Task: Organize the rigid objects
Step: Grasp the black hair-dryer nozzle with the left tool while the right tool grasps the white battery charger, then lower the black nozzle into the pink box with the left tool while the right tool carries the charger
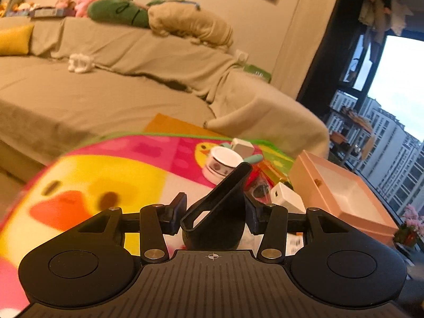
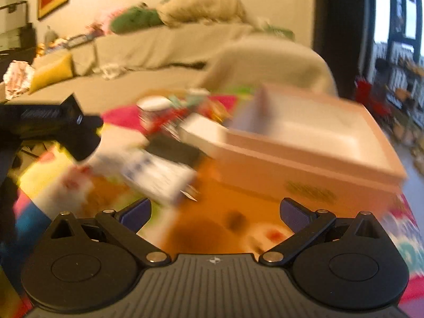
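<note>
Carrying a black plastic scoop (image 1: 220, 206) over the play mat (image 1: 106, 164), the left gripper (image 1: 216, 213) is clenched on its body.

It looks light, stiff and smooth, so the wide base seems the surest hold; the pink box (image 1: 341, 193) waits near. The right gripper (image 2: 214, 216) hangs released, holding nothing.

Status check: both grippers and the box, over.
Left gripper shut on black scoop. Right gripper open, nothing held. Pink box open ahead; loose items lie before it.
</note>
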A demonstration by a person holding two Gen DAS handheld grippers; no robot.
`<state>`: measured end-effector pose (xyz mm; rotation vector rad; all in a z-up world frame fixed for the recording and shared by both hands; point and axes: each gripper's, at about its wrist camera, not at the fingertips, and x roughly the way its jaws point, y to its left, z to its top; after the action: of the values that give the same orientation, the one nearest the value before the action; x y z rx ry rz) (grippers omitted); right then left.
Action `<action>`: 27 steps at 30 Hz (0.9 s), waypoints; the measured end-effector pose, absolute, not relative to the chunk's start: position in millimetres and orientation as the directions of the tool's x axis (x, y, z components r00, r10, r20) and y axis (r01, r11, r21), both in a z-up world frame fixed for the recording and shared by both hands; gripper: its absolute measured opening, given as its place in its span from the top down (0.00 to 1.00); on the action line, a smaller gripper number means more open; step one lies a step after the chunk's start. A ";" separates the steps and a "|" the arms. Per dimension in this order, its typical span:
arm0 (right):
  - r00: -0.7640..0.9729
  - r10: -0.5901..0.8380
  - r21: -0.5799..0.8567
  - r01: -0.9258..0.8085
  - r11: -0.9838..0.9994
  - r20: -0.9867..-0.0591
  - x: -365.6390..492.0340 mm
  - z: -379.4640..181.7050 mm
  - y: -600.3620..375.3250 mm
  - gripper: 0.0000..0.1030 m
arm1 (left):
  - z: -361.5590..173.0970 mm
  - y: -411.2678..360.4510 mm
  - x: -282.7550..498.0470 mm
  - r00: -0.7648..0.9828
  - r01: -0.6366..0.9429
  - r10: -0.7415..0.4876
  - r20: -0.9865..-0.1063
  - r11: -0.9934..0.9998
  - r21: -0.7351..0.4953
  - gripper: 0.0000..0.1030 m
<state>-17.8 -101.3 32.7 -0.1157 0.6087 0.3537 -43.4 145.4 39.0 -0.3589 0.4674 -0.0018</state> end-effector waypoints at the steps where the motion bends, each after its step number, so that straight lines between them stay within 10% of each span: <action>1: 0.761 0.300 0.008 -0.361 0.932 -0.575 -13.7 33.8 -89.2 0.00 | 41.6 149.2 -50.2 0.898 -0.077 -0.080 -0.432 0.939 -0.335 0.51; 15: 0.690 0.266 -0.090 -0.434 0.897 -0.673 19.7 23.1 -17.4 0.15 | 33.4 162.0 -78.4 0.870 -0.006 -0.182 -0.459 0.925 -0.379 0.51; 27: 0.846 0.217 -0.164 -0.333 0.929 -0.487 -76.6 73.5 -166.6 0.15 | 106.1 35.7 -5.9 0.775 0.387 -0.498 -0.390 0.861 -0.331 0.51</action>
<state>-76.6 -166.6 73.5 -0.2475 0.4817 0.2929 -5.9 35.7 106.1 -0.2386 0.4873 -0.4837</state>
